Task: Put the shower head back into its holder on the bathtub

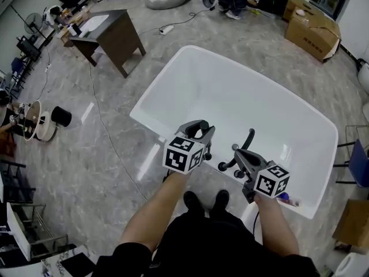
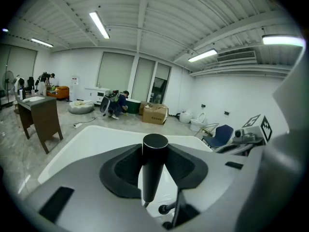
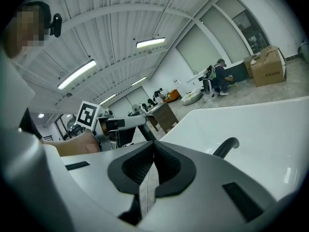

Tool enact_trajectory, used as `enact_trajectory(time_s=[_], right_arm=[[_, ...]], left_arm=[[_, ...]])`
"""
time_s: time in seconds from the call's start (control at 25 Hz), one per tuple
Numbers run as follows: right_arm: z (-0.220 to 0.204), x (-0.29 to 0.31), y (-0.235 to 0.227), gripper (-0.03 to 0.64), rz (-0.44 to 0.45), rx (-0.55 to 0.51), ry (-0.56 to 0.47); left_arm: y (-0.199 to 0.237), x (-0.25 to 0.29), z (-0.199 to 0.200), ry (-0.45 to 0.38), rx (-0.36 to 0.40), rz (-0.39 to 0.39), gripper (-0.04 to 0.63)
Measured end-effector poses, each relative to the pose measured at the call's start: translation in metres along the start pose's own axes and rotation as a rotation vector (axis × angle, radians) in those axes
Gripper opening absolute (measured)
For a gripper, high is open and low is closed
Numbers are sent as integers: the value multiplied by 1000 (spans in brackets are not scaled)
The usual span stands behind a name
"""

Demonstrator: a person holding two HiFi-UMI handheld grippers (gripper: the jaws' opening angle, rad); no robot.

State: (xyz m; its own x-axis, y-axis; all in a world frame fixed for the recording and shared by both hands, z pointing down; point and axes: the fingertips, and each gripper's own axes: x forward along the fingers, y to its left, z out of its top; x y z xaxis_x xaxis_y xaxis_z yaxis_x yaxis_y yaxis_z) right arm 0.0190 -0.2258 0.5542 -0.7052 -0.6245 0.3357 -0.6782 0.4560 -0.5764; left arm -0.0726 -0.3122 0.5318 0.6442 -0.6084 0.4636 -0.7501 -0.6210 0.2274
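The black shower head (image 2: 154, 166) stands upright between the dark pads of my left gripper (image 2: 154, 148), which is shut on its handle. In the head view my left gripper (image 1: 202, 130) hangs over the near rim of the white bathtub (image 1: 230, 91). Just right of it my right gripper (image 1: 237, 152) sits by the black curved faucet spout (image 1: 249, 138) and its black knobs (image 1: 223, 166) on the rim. In the right gripper view the right gripper (image 3: 153, 146) has its pads together with nothing between them, and the spout (image 3: 226, 147) rises just beyond.
A dark desk (image 1: 112, 33) stands on the grey floor at the upper left, with a cable (image 1: 101, 120) trailing past it. Cardboard boxes (image 1: 311, 32) lie beyond the tub, a blue chair (image 1: 360, 165) is at its right, and a fan (image 1: 37, 120) lies on the floor to the left.
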Motion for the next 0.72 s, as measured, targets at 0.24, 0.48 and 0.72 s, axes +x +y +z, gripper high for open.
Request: enact_trajectory(time_s=[0.24, 0.48, 0.72], right_arm=[[-9, 3, -5, 17, 7, 29, -4], [-18, -2, -9, 17, 2, 53, 6], [-31, -1, -17, 17, -24, 78, 22]], left_arm=[[-5, 14, -58, 142, -12, -7, 153], [-9, 31, -103, 245, -10, -22, 153], [7, 42, -137, 313, -32, -16, 153]])
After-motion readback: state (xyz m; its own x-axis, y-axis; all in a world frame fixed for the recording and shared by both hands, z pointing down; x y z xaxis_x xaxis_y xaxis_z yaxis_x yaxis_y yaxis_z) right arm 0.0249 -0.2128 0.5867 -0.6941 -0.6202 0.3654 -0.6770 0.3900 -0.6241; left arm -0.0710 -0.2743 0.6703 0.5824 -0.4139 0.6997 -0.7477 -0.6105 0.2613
